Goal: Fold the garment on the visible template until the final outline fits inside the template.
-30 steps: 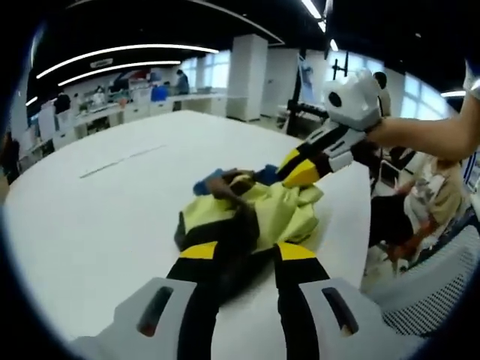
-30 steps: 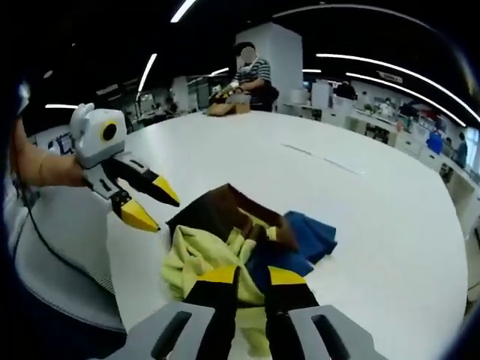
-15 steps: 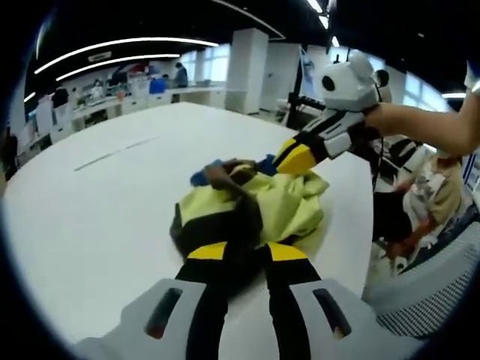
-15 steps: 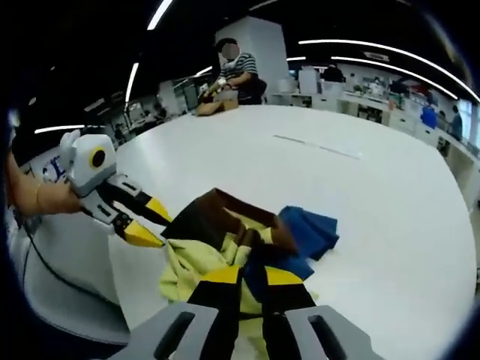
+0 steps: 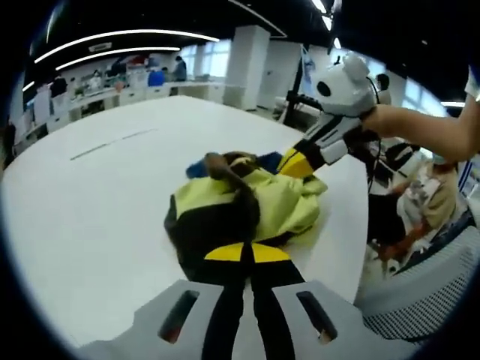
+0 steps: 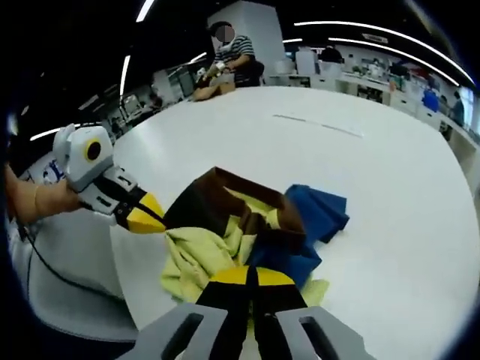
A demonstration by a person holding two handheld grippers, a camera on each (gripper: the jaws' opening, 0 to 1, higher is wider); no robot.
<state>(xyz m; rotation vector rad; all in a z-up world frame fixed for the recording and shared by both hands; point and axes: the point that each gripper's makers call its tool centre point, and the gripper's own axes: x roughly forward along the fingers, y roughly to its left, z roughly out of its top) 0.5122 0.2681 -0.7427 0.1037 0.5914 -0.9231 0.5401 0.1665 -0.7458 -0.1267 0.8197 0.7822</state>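
Though no readable writing shows, a crumpled yellow, brown and blue garment (image 5: 247,202) lies bunched on the white table (image 5: 97,195). At six o'clock in the left gripper view, the left gripper (image 5: 241,253) has drawn its jaws together on the fabric. The right gripper (image 6: 253,276), reaching in from two o'clock, likewise pinches cloth, jaws now narrowed.

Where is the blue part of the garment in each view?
Left gripper view: the blue part peeks out at the far side of the garment, left of the right gripper.
Right gripper view: the blue part lies on the garment's right side, right of centre.
Shared landmark: the brown band beside the blue.
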